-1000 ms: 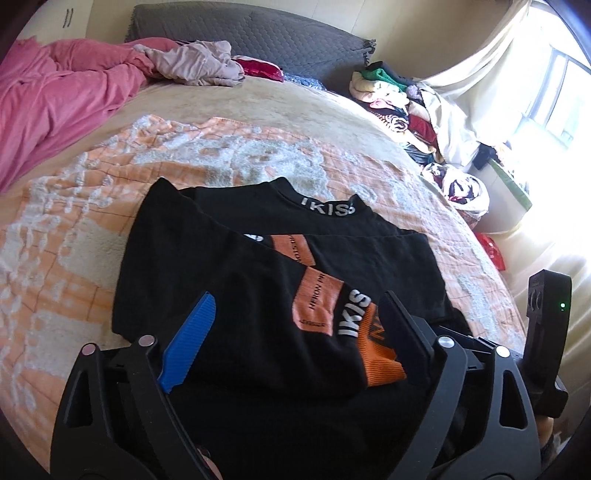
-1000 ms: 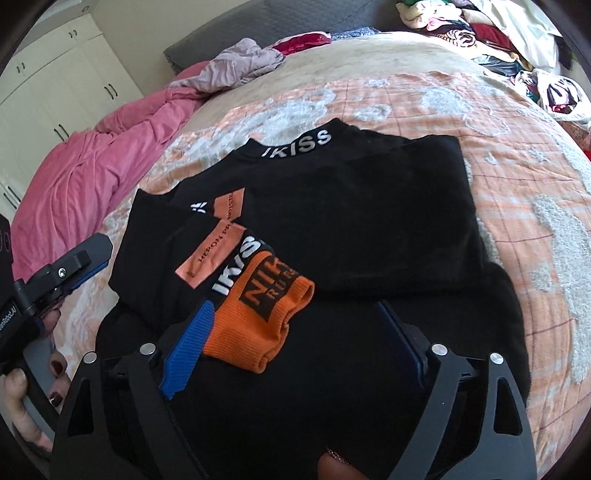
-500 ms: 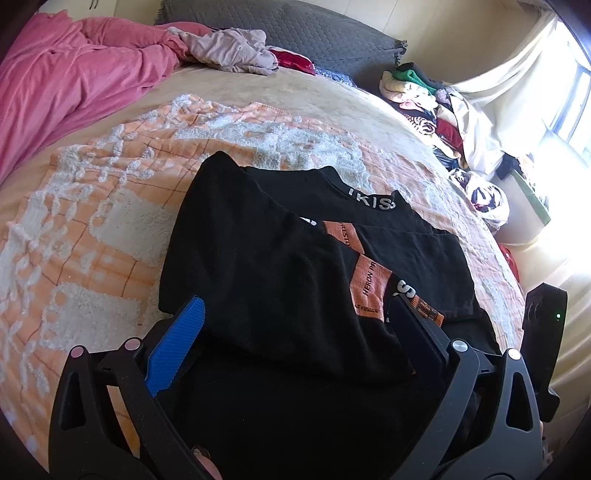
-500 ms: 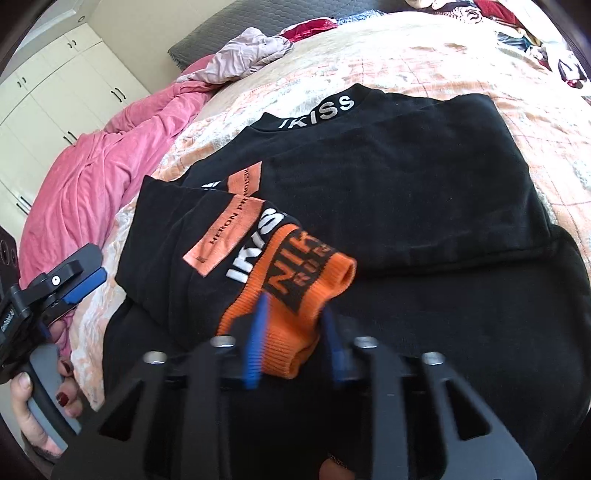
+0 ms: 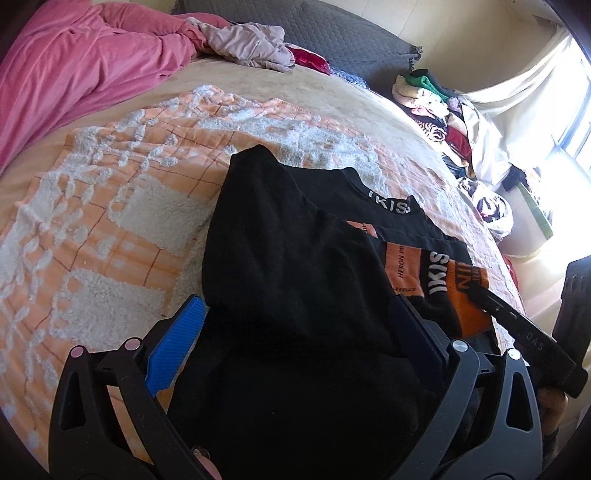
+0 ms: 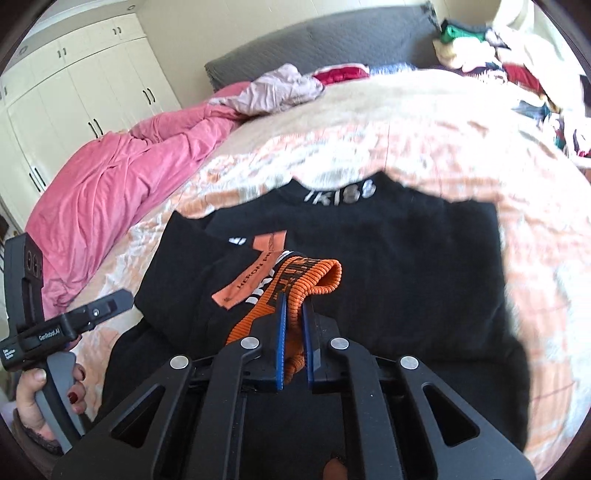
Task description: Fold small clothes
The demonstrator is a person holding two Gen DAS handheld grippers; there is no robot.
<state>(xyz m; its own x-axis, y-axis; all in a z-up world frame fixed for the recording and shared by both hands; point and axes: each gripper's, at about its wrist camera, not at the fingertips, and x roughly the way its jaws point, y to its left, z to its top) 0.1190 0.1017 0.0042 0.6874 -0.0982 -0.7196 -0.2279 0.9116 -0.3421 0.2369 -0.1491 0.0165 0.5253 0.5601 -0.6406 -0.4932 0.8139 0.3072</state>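
A black sweatshirt point(image 5: 295, 251) with a lettered collar lies flat on the bed, one sleeve folded across its front. The sleeve ends in an orange ribbed cuff point(image 6: 314, 277), also seen in the left wrist view point(image 5: 465, 295). My right gripper point(image 6: 293, 306) is shut on that cuff and holds it a little above the shirt; it shows in the left wrist view point(image 5: 517, 325) at the right. My left gripper point(image 5: 295, 314) is open and empty over the shirt's lower left part, and it shows at the left of the right wrist view point(image 6: 74, 321).
An orange and white blanket point(image 5: 110, 192) covers the bed under the shirt. A pink duvet point(image 5: 74, 66) lies at the far left, a grey headboard point(image 5: 332, 33) and loose clothes behind. A heap of clothes point(image 5: 443, 103) sits at the far right by the window.
My right gripper moved forward and shut on the orange cuff, then lifted it. My left gripper drifted left and stayed open.
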